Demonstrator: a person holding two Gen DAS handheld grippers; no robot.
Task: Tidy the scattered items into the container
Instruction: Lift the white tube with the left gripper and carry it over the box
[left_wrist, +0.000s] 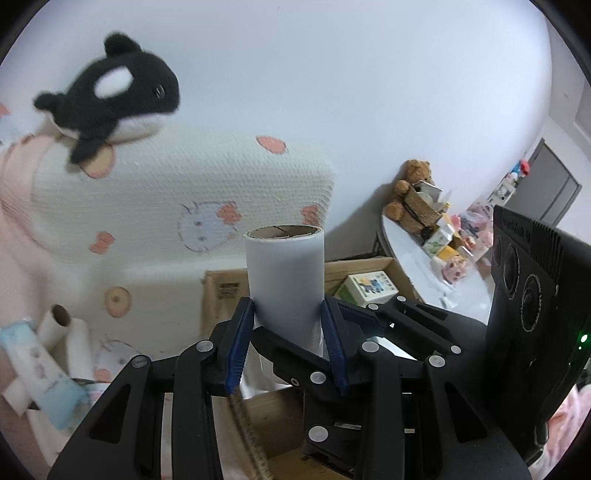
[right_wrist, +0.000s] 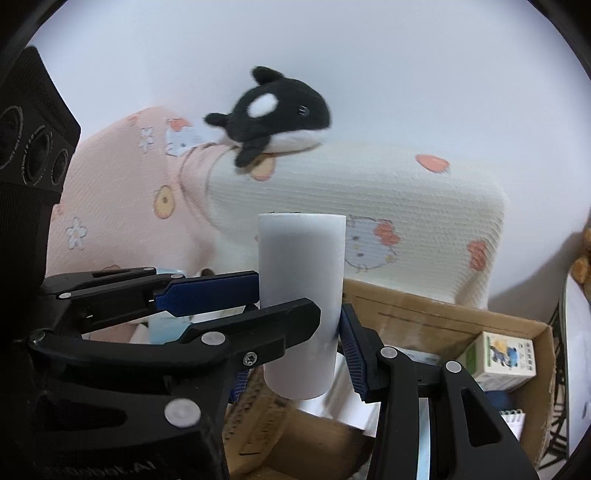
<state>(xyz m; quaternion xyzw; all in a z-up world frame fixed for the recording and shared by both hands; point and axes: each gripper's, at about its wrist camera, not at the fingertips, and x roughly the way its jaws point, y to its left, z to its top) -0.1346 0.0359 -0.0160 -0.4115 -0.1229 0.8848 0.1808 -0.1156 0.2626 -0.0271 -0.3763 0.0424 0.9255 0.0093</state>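
Observation:
A white paper roll (left_wrist: 284, 280) with a brown cardboard core stands upright between the blue pads of my left gripper (left_wrist: 286, 308), which is shut on it. In the right wrist view the same roll (right_wrist: 301, 266) sits in my right gripper (right_wrist: 301, 332), whose pads press its lower part. One blue finger (right_wrist: 207, 291) of the left gripper reaches in from the left and touches the roll's side. The open cardboard box (left_wrist: 369, 264) (right_wrist: 443, 317) lies just behind and below the roll, with a small printed carton (right_wrist: 506, 360) inside.
A black-and-white orca plush (left_wrist: 110, 92) rests on a patterned white pillow (left_wrist: 184, 192). At lower left lie more white rolls (left_wrist: 59, 325) and a pale blue tissue pack (left_wrist: 40, 369). A teddy bear (left_wrist: 410, 188) and clutter sit on a white table (left_wrist: 406, 251) at the right.

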